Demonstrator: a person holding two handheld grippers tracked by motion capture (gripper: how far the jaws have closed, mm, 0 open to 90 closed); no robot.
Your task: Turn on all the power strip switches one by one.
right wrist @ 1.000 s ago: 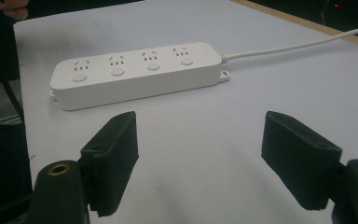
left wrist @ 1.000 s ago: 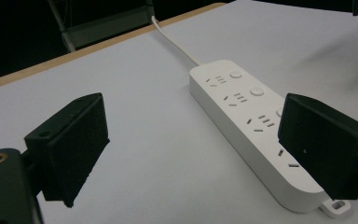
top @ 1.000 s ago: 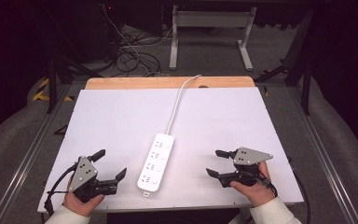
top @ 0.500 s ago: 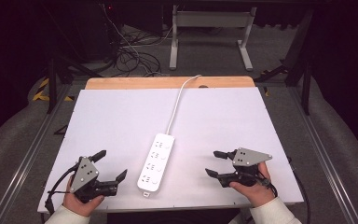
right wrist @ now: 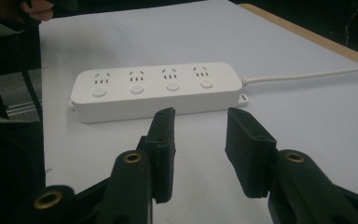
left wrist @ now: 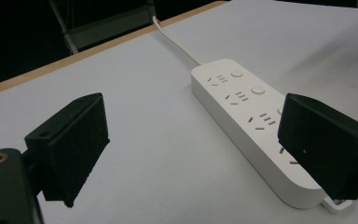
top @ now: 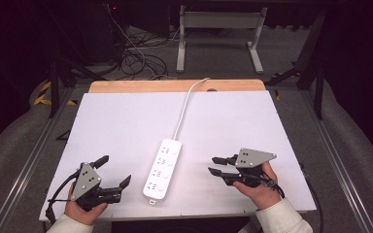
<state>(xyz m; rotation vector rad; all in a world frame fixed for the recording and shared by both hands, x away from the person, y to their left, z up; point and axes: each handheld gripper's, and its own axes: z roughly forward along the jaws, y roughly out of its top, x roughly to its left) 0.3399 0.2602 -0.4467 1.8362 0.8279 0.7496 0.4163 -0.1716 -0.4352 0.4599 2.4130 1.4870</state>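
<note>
Right hand-held gripper (top: pixel 217 165) jaws just narrowed, empty; power strip (top: pixel 162 168) just beside.

The power strip (top: pixel 161 168) lies on the table (top: pixel 126 126) between left tongs (top: pixel 112 171) and right tongs (top: pixel 215 165).

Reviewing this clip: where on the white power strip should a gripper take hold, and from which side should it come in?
Probably across the narrow width of the power strip, jaws on its two long side walls, coming down from above. It lies flat on the table, sockets up, so only those straight walls offer parallel faces. The right gripper, its jaws just narrowed with nothing between them, sits close beside it. Stay off the cord end.
</note>
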